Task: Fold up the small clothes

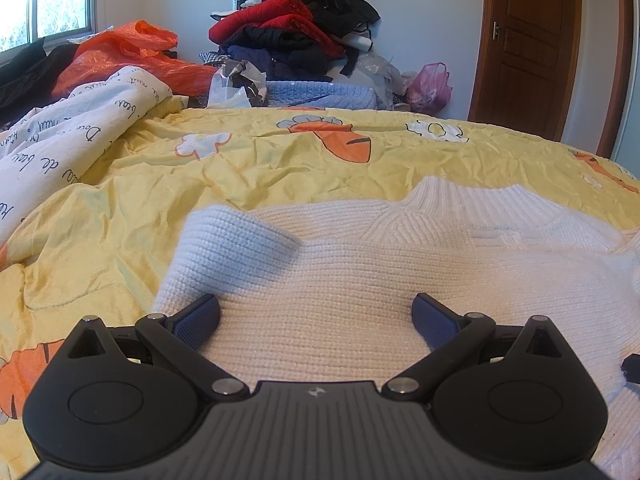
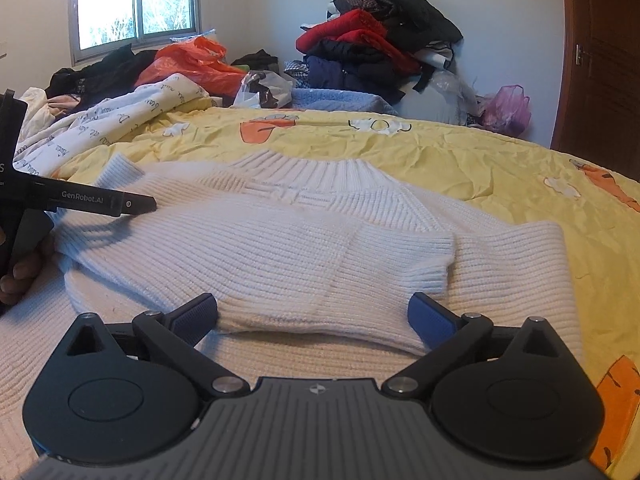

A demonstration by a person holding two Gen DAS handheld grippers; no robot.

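Note:
A white knitted sweater lies flat on the yellow carrot-print bedsheet, collar away from me. In the right wrist view the sweater has a sleeve folded across its front. My left gripper is open and empty, low over the sweater's left part. My right gripper is open and empty, low over the sweater's near edge by the folded sleeve's cuff. The left gripper's body shows at the left of the right wrist view, held by a hand.
A white printed quilt is bunched at the bed's left. Beyond the bed are an orange plastic bag, a tall pile of dark and red clothes, a pink bag and a wooden door.

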